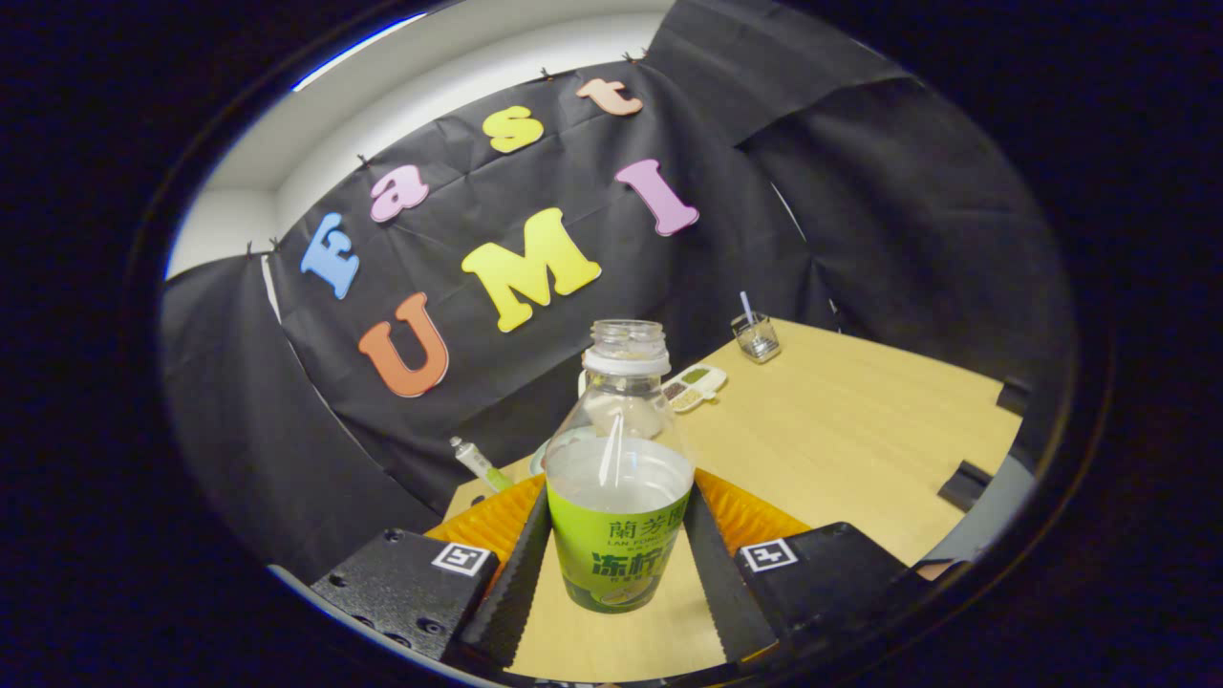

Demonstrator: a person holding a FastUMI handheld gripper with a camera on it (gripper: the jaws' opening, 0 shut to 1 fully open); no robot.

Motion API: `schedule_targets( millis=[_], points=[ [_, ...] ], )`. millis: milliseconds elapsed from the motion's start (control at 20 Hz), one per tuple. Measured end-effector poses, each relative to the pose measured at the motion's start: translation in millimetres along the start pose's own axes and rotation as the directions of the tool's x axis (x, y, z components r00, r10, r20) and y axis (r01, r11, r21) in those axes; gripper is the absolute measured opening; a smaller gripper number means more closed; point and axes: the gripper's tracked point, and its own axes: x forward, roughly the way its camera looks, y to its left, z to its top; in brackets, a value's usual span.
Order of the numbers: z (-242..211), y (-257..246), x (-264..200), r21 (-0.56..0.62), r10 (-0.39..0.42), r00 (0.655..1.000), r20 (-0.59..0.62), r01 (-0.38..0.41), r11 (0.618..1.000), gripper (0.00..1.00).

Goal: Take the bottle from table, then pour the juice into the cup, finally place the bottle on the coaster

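So I've got the bottle (pixel 619 478) clamped in my claw (pixel 617 564), both fingers (pixel 521 564) pressing on the labelled lower half, one each side. It looks lifted off the table (pixel 860 430) and the whole scene sits tilted, so my guess is I'm somewhere between the pick-up and the pour.

Tips for doing this bit well, as I see it: the cap's already off, so that open neck is the thing to watch. Keep the squeeze firm but not crushing, since it's thin clear plastic and will likely flex. Tip it slowly, because the juice sits at about label height and could slosh out in one go.

Containers, biggest first:
- The bottle: pale cloudy juice, a bit over half full, clear and empty above that.
- Something pale and rounded just behind the bottle, near the table's near-left edge. Could be the cup or coaster, can't tell.
- A small divided dish (pixel 695 386) beyond it, with greenish and brownish bits in its compartments.
- A little glass (pixel 757 337) at the far corner, with a stick or straw standing in it.
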Motion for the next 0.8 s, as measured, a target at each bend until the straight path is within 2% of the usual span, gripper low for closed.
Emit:
schedule_targets(
  millis=[150, 350, 800],
  points=[
    [17.9, -7.4, -22.4, -0.077, -0.092, 0.992, 0.082, 0.098, 0.992, 0.81],
    [28.6, 15.5, -28.2, -0.18, -0.088, 0.99, 0.114, 0.108, 0.978, 0.81],
    [32.5, 25.5, -18.3, -0.259, -0.104, 0.983, 0.154, 0.141, 0.955, 0.81]
  ],
)
